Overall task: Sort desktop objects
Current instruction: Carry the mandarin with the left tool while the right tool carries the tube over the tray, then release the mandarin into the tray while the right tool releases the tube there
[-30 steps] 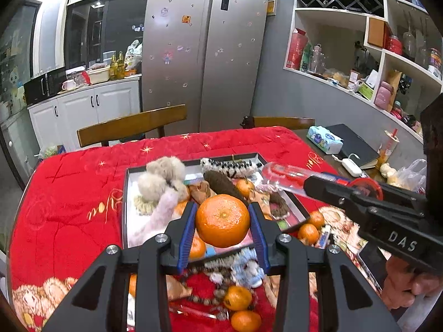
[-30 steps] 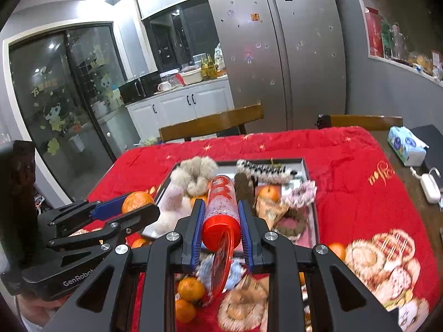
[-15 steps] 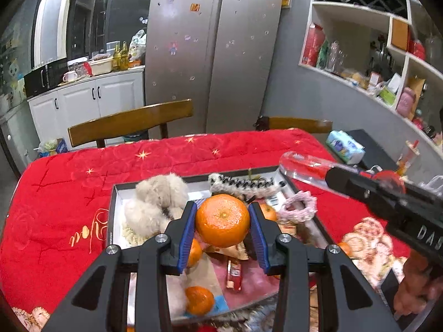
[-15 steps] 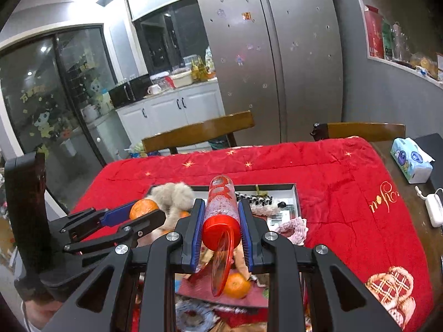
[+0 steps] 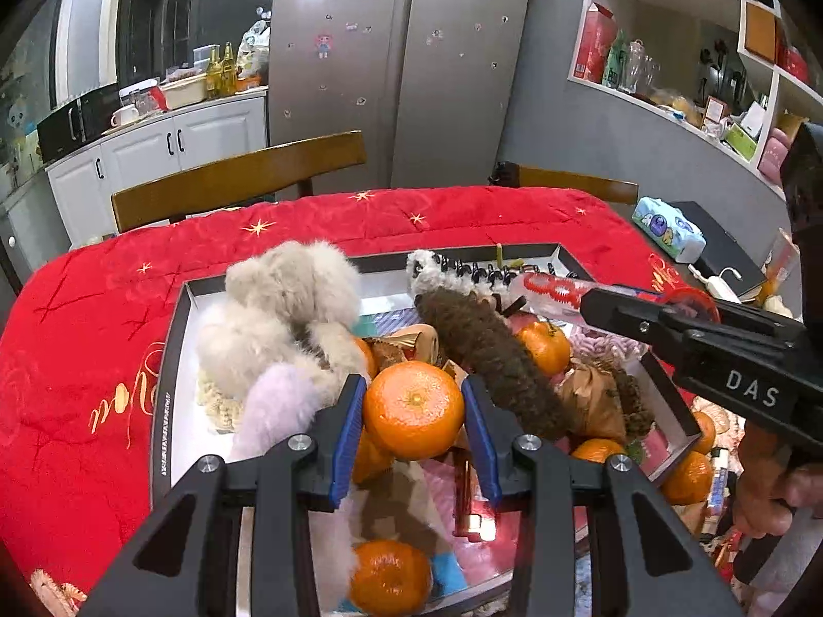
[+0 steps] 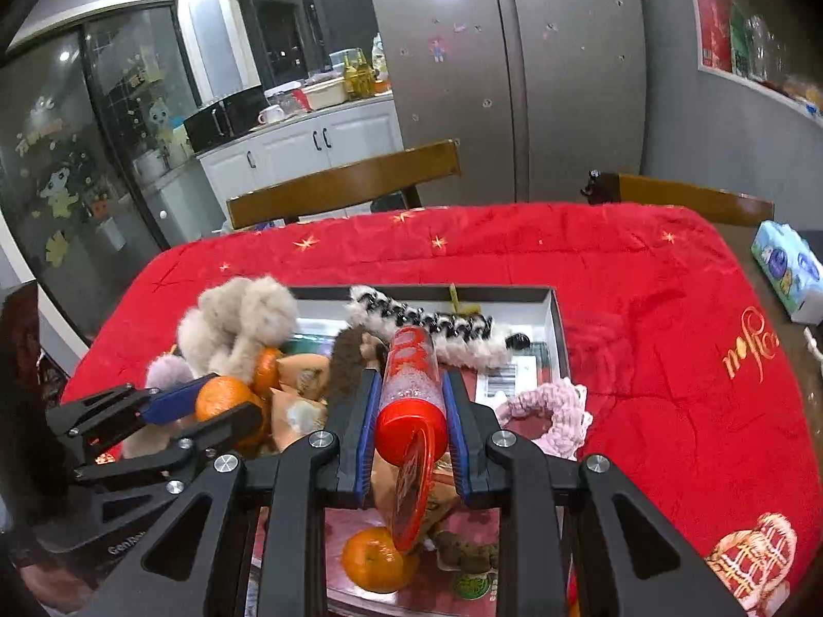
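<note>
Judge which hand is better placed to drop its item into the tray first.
Left, probably. The left tool holds its orange over the middle of the tray. The right tool grips a red-capped tube whose open lid dangles, above piled snacks; it needs more room.

Right gripper [image 5: 607,303] side: "DAS" in white letters
Left gripper [image 6: 206,411] body, near left: "GenRobo", partly cut off
Red tablecloth [image 5: 103,308]: gold cursive script, unreadable
Tray [image 5: 164,401] left rim: small print, too small to read
</note>
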